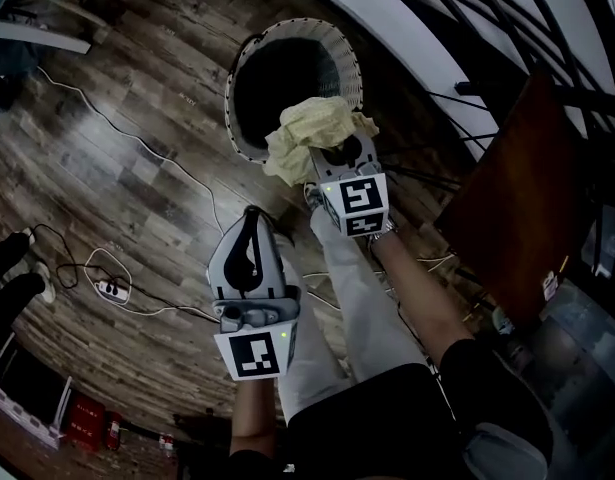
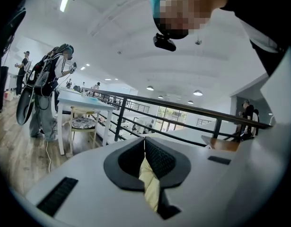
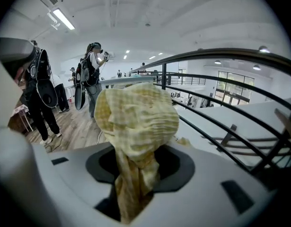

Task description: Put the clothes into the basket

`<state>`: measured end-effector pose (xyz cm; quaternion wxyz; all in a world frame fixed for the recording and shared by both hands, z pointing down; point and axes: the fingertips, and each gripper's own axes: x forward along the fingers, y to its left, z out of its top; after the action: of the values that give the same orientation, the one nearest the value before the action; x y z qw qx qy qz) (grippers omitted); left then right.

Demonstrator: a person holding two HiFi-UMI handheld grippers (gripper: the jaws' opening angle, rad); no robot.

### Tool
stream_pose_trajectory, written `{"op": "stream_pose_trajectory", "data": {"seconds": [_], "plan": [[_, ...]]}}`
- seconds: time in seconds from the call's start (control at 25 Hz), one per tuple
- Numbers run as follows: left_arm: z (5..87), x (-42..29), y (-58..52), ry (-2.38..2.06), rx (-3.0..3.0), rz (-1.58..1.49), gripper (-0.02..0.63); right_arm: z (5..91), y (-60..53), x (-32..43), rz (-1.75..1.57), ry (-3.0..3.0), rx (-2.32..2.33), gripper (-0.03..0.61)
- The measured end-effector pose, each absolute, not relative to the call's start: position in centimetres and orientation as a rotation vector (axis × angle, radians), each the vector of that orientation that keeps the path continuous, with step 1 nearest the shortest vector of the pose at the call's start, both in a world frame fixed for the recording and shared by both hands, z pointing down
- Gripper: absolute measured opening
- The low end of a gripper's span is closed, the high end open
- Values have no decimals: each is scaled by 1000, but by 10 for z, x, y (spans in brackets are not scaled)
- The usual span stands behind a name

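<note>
**Head view and both gripper views.** A crumpled yellow checked cloth [image 1: 312,128] is being gripped by the right tongs [image 1: 332,155]. Their jaws are being clenched on a gathered neck of the fabric. The bulk of the cloth is being bunched up beyond the jaw tips, and a tail is being let hang beneath them.

From above, the cloth is being shown across the near rim of the basket [image 1: 297,26]. It is not inside the basket, and whether it is touching the rim cannot be told. The basket, round, white and woven with a dark interior, is being shown upright on the wooden floor [image 1: 147,88].

The left tongs [image 1: 252,216] are being held nearer the person, apart from the bunched cloth. Their jaws are being closed together on a pale yellow strip [image 2: 149,183], which is being pinched low between the pads. Whether this strip belongs to the same cloth cannot be told.

White cables [image 1: 157,153] and a power strip [image 1: 109,289] are being shown lying on the floor, left of the person's pale trouser leg [image 1: 352,303]. A dark railing [image 3: 230,51] and a standing person with a backpack [image 3: 91,77] are being shown beyond the right tongs.
</note>
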<state>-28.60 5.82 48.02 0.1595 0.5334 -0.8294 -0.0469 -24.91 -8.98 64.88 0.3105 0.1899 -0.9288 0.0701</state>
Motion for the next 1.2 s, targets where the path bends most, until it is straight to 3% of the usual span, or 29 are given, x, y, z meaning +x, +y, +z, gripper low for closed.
{"op": "stream_pose_trajectory", "data": {"seconds": [0.8, 1.2], "plan": [[549, -274, 47, -2287, 1489, -99, 14, 835, -70, -185, 434, -2054, 458, 175], [562, -275, 45, -2260, 1466, -89, 14, 877, -80, -187, 443, -2022, 476, 193]]}}
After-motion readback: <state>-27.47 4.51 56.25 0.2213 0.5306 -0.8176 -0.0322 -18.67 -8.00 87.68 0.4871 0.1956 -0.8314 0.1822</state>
